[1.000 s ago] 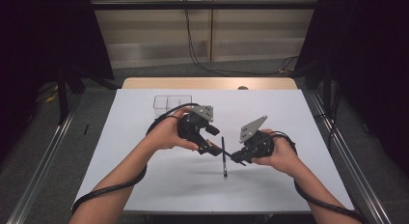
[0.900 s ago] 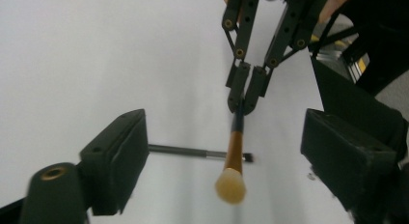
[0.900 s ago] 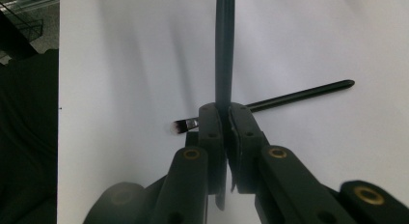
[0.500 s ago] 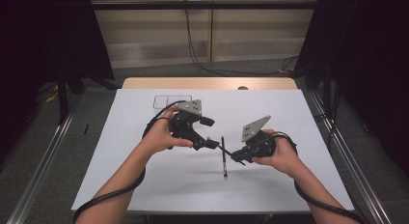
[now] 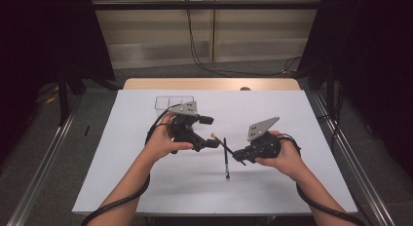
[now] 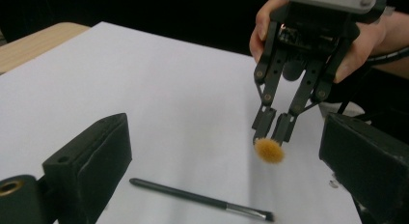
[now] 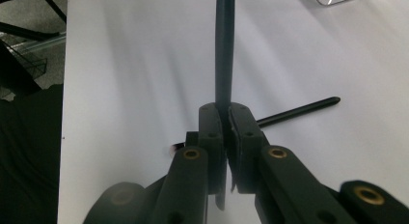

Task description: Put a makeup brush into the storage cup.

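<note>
High view: a person at a white table (image 5: 146, 187) holds two grippers over it. The left gripper (image 5: 210, 133) has shifted a little toward the person and lower than a second ago, and its jaws have just been opening; they now stand wide apart with nothing between them. The right gripper (image 5: 239, 157) is clamped on a makeup brush (image 5: 220, 141) whose tan tip points at the left gripper. A second, thin black brush (image 5: 226, 158) lies flat on the table between the hands. A clear tray (image 5: 173, 102) sits further back.

Left gripper view: the spread jaws frame the held brush's fluffy tan head (image 6: 269, 150), just out of reach.

Right gripper view: the jaws pinch the dark handle (image 7: 224, 50).

This looks like a handover about to begin, not yet made.
</note>
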The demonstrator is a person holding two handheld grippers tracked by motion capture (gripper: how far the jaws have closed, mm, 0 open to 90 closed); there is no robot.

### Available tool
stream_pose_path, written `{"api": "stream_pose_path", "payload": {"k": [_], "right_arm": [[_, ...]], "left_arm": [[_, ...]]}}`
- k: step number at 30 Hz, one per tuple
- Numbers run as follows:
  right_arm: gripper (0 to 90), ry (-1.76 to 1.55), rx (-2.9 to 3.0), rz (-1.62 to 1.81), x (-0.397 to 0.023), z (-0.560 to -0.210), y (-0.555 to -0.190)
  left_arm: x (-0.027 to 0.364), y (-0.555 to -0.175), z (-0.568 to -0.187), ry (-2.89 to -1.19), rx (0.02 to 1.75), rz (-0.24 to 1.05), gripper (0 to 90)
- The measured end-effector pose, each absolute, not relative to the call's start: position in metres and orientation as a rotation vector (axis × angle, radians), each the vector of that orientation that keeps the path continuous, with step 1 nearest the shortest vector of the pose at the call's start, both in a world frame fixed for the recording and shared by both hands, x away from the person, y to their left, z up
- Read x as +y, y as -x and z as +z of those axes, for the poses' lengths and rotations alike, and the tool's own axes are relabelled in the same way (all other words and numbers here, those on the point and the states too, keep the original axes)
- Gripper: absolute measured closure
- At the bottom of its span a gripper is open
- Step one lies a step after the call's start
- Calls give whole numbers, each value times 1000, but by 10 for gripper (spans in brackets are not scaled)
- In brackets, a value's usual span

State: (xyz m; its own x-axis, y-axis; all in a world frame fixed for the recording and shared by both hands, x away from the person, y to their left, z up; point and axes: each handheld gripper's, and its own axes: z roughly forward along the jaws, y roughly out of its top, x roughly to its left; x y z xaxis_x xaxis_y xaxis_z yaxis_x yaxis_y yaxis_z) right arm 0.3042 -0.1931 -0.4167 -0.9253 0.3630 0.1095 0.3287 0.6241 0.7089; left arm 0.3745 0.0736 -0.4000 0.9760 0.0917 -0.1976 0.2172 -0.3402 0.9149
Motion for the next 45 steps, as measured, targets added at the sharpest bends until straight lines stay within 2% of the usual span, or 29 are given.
{"api": "stream_pose_path", "payload": {"k": [28, 36, 45], "right_arm": [[850, -709, 2577, 1458, -192, -414, -306], [849, -726, 2531, 1520, -192, -415, -305], [849, -746, 2498, 1547, -191, -414, -305]], "left_arm": [[72, -368, -412, -1818, 260, -139, 38], [70, -369, -416, -1786, 256, -181, 123], [70, -368, -416, -1755, 241, -184, 415]]}}
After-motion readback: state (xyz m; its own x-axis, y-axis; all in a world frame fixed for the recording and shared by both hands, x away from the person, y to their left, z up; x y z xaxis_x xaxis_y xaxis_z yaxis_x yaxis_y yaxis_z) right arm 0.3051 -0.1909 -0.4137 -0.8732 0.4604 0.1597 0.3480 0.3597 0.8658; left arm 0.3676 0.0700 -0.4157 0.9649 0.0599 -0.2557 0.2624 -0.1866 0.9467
